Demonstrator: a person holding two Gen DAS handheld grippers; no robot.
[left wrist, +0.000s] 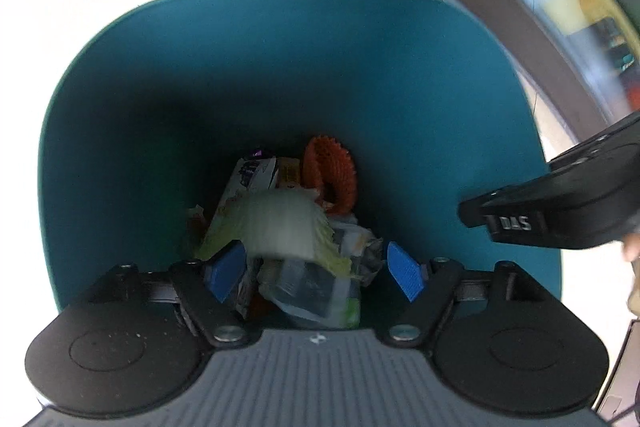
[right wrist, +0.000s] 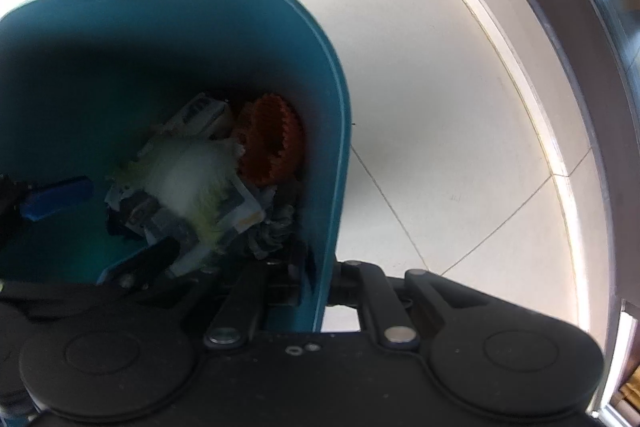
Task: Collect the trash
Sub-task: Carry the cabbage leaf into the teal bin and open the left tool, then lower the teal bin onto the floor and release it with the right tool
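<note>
The bin (left wrist: 280,67) stands on the floor (right wrist: 440,67), with a raised threshold (right wrist: 580,107) running along the floor to its right. Down in the bin lies a heap of trash: a cabbage leaf (left wrist: 284,223) on top, cartons (left wrist: 252,175) behind it, a ridged ring (left wrist: 330,175) behind and to the right against the wall, and wrappers (left wrist: 316,287) under the leaf. The left gripper (left wrist: 316,269) sits over the bin's mouth, fingers (left wrist: 404,275) spread either side of the leaf without touching it. The right gripper (right wrist: 316,291) straddles the bin's right wall.

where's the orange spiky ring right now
The orange spiky ring lies inside the teal bin, at the far right of the trash pile, against the wall and beside the cabbage leaf.
</note>
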